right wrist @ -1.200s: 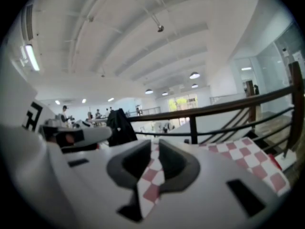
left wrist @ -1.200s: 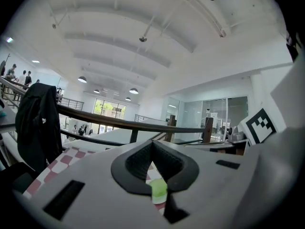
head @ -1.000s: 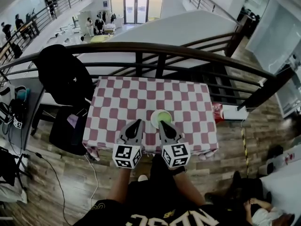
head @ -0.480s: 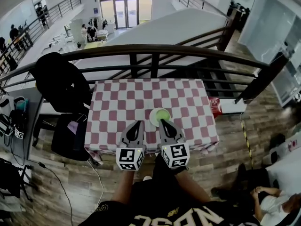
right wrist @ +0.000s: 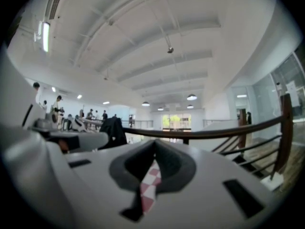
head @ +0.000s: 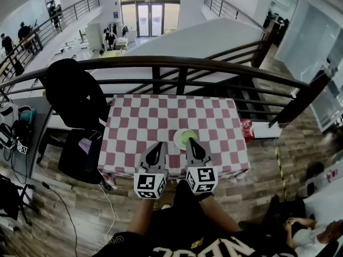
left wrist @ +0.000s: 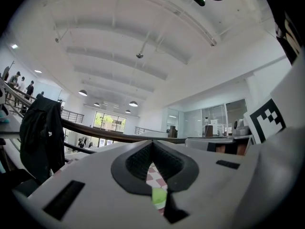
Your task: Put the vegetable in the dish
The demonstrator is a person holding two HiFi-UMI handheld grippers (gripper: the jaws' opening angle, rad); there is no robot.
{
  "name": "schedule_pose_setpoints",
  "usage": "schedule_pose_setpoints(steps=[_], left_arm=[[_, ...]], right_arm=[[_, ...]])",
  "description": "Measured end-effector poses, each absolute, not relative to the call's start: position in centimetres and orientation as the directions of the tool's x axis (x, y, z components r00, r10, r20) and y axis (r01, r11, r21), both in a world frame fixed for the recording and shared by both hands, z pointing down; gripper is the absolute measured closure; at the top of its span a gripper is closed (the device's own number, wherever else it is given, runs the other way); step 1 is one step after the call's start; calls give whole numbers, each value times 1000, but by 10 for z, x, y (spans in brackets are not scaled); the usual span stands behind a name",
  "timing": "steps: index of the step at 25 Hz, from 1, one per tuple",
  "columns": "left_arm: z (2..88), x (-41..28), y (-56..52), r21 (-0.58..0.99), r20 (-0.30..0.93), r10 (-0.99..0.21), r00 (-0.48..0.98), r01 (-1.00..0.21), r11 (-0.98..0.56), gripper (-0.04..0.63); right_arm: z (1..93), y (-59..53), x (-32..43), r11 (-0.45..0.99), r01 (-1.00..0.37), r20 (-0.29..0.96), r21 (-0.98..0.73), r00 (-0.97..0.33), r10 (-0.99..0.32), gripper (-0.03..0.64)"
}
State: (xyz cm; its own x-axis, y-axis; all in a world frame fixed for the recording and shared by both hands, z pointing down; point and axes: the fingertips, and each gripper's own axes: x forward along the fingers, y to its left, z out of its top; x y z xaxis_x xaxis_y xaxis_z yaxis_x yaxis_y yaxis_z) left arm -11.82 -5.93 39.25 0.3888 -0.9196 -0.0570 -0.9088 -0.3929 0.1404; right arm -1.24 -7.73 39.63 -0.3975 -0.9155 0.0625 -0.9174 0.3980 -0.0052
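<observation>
The left gripper [head: 158, 144] has its jaws closed together with nothing clamped between them. Its own camera shows only a sliver of checked cloth and a strip of green through the slot behind the meeting tips. The right gripper [head: 189, 140] is closed the same way and is empty, with only checked cloth showing through its slot. Both are held level, side by side, over the near edge of the table [head: 136, 119], which wears a red-and-white checked cloth.

Just ahead of the right gripper's tip, and ahead and to the right of the left gripper, sits the pale round dish [head: 176, 138]. The green vegetable [head: 187, 137] lies inside it. In the head view the right tip overlaps the dish's near rim, but I cannot tell whether it touches.

Beyond the table's far side runs a dark railing [head: 161, 63]. Well out to the left of the left gripper, a black jacket [head: 75, 92] hangs by the table's far left corner. Off to the right of the right gripper, something red [head: 247, 127] sits beside the table's right edge.
</observation>
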Motion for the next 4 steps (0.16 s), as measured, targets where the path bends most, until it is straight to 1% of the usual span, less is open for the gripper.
schedule_pose_setpoints(steps=[4], left_arm=[[396,-114,-55,152,-42,-927,373,-914,-375,578]], right_arm=[[398,-74,-15,433,-902,76,3,-431,-899,600]])
